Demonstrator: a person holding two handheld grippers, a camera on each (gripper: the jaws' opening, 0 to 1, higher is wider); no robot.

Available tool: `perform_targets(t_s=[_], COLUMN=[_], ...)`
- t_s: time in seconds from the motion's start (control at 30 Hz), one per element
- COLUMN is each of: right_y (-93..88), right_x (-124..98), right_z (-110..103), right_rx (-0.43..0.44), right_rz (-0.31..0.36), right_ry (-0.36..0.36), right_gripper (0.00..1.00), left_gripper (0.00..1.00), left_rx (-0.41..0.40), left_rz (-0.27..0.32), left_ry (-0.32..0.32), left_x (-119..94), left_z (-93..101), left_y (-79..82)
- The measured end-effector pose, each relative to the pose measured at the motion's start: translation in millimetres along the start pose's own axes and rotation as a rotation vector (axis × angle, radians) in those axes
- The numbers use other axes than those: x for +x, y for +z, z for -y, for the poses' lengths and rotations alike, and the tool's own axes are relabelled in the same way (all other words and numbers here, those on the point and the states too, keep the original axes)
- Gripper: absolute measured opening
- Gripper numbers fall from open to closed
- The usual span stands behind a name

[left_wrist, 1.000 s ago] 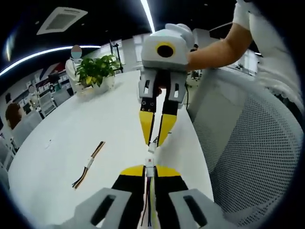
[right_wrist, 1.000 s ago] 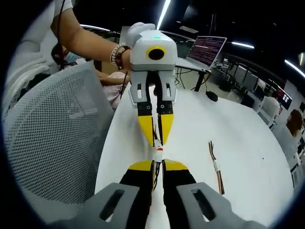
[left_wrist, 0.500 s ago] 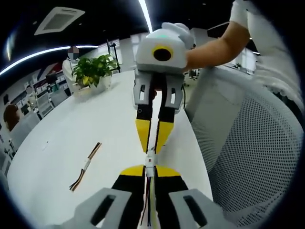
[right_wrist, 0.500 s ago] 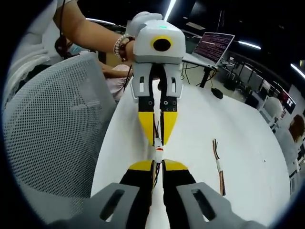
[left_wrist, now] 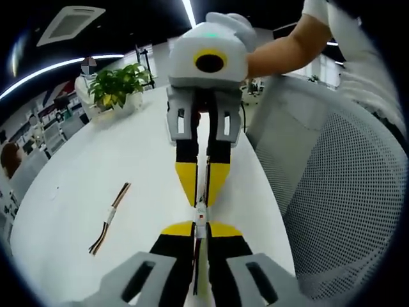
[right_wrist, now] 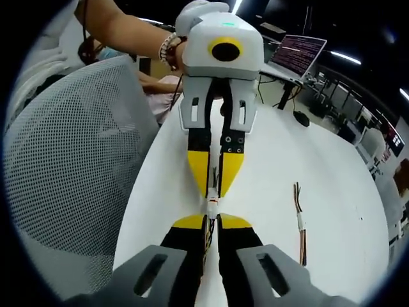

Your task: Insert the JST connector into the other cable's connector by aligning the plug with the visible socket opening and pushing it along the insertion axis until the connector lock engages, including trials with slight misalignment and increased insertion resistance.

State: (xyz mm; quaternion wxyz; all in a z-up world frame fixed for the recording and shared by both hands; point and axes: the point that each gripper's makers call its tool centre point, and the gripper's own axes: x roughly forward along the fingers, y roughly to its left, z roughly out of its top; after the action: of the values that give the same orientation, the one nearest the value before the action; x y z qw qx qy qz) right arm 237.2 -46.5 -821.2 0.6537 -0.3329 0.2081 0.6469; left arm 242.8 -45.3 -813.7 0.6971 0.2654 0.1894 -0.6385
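Two yellow-tipped grippers meet tip to tip above the white table. In the left gripper view, my left gripper is shut on a white JST connector whose thin wires run back between its jaws. The right gripper comes down from the top, shut on its own cable's connector, and both connectors touch end to end. In the right gripper view, my right gripper grips its white connector, and the left gripper faces it. Whether the two are fully seated is too small to tell.
A spare joined cable lies on the table, also the spare cable. A potted plant stands at the far end. A mesh chair back sits beside the table edge. A laptop is open further off. People sit in the background.
The two grippers have closed in on each other; the gap between their tips has gone and the connectors now press together. The opposite gripper looms larger in both views.
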Motion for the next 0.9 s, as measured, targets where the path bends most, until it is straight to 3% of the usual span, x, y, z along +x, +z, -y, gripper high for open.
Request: perform_targets(t_s=[0.9], right_y=[-20.6], right_x=[22], right_z=[7], right_rx=[0.022], right_rz=[-0.046], right_ry=[0.061], right_gripper=[0.04], left_gripper=[0.01], left_rx=[-0.044], left_rz=[-0.029], left_ry=[-0.048], left_x=[14], left_z=[-11.5], left_y=[-26.0])
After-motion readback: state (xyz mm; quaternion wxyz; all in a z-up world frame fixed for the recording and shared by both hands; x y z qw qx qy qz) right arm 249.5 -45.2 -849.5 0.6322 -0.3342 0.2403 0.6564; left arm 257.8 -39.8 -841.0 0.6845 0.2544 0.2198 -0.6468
